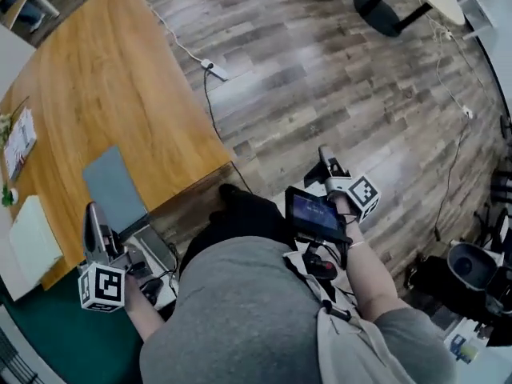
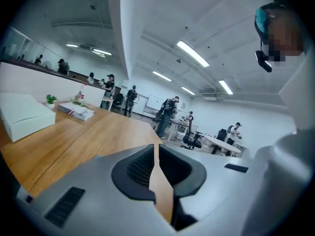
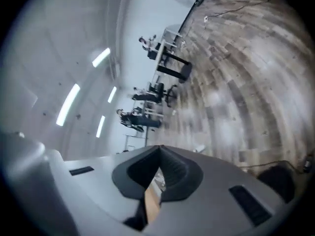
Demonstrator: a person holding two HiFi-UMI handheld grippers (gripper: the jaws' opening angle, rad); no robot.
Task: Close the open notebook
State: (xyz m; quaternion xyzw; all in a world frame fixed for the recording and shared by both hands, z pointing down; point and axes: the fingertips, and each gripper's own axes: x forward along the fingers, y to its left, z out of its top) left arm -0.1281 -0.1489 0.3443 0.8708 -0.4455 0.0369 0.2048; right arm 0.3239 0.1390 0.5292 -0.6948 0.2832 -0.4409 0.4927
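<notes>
A grey-blue notebook [image 1: 116,189] lies flat with its cover down on the wooden table [image 1: 96,94], near the table's front edge. My left gripper [image 1: 91,208] hovers just in front of and left of it, apart from it, pointing out over the table. Its jaws are shut with nothing between them, as the left gripper view shows [image 2: 156,147]. My right gripper [image 1: 323,152] is off to the right over the plank floor, far from the table. It is shut and empty too [image 3: 160,149]. Neither gripper view shows the notebook.
A white box [image 1: 30,238] [image 2: 24,114], a stack of books [image 1: 20,138] [image 2: 74,111] and a small plant [image 1: 8,194] sit on the table's left part. A power strip [image 1: 216,70] with cables lies on the floor. Several people stand at far desks [image 2: 167,114].
</notes>
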